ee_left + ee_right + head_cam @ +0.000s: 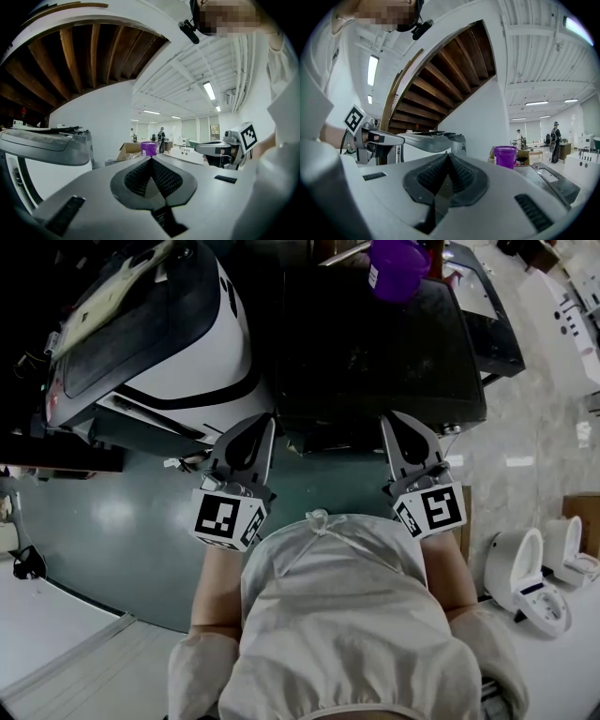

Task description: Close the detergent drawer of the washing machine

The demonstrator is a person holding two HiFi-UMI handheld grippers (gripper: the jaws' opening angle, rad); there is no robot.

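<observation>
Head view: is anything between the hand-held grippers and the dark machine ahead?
Nothing visible. The left hand-held gripper and right hand-held gripper, both shut and empty, sit at the dark machine's front edge; the purple bucket stands at its far side. No drawer can be made out.

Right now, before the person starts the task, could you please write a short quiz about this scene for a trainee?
1. True or false: the left gripper holds a cloth between its fingers.
2. What is the state of the right gripper? A) open B) shut and empty C) shut on a handle
3. Fill in: the bucket at the far edge of the dark washing machine is ____ in colour.
Key: 1 false; 2 B; 3 purple.
</observation>
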